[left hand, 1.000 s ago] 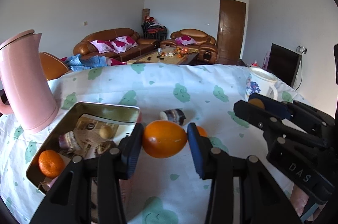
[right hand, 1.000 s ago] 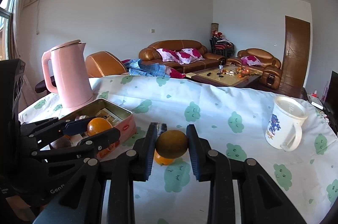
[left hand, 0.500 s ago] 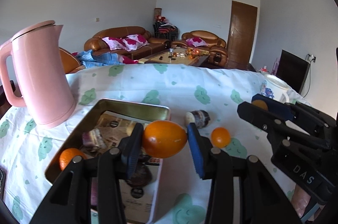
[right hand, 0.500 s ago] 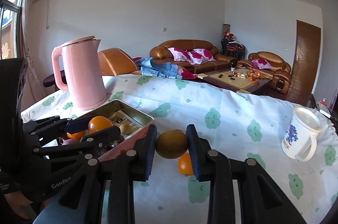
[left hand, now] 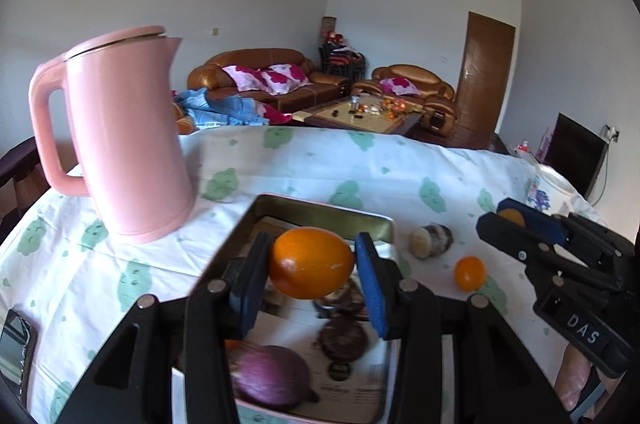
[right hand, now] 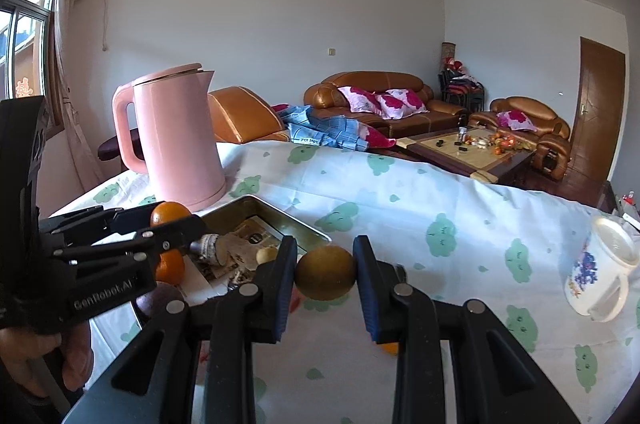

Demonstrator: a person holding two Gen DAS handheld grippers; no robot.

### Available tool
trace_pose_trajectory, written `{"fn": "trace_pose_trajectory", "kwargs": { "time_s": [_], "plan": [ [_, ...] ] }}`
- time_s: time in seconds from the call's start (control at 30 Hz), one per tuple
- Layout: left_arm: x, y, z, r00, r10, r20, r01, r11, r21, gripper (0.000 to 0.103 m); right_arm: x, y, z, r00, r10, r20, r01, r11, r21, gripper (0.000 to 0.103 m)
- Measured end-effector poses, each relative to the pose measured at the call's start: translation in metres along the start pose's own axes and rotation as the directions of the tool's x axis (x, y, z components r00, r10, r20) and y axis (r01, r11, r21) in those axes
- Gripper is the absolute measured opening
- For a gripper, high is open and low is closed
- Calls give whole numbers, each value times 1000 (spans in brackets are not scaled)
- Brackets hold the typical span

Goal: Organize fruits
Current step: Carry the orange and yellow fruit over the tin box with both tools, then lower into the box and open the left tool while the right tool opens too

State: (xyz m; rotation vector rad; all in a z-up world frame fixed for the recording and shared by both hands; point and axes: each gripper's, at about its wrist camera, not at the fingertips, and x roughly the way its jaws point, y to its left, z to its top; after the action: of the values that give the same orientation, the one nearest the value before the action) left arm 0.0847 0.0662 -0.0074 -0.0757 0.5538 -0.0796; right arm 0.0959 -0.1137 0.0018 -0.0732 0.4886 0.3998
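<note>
My left gripper [left hand: 311,264] is shut on a large orange [left hand: 312,262] and holds it above the metal tin [left hand: 320,209]. The tin holds a purple fruit [left hand: 272,376], dark round items and paper. My right gripper [right hand: 325,274] is shut on a brownish-green round fruit [right hand: 325,273], held above the tablecloth just right of the tin [right hand: 280,214]. A small orange [left hand: 469,273] lies on the cloth right of the tin; in the right wrist view it peeks from under the right finger [right hand: 389,347]. Another orange [right hand: 170,266] sits in the tin.
A pink kettle [left hand: 120,136] stands left of the tin, close behind it. A small dark jar [left hand: 431,240] lies on the cloth by the tin's right corner. A white mug [right hand: 604,272] stands at the far right. A phone [left hand: 14,344] lies at the left edge.
Both grippers have moved left with their fruits. The left one now holds the orange over the tin; the right one has come near the tin's edge. The small orange fell behind to the right.
</note>
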Motion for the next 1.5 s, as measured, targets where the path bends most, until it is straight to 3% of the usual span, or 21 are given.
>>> {"fn": "trace_pose_trajectory", "kwargs": {
  "time_s": [0.43,1.5],
  "plan": [
    [17,33,2,998,46,-34,-47,999,-11,44,42,37,8,996,76,-48,-77,997,-17,31],
    [42,43,-14,993,55,-105,-56,998,-16,44,83,63,-11,983,95,-159,-107,992,-69,31]
  ]
}}
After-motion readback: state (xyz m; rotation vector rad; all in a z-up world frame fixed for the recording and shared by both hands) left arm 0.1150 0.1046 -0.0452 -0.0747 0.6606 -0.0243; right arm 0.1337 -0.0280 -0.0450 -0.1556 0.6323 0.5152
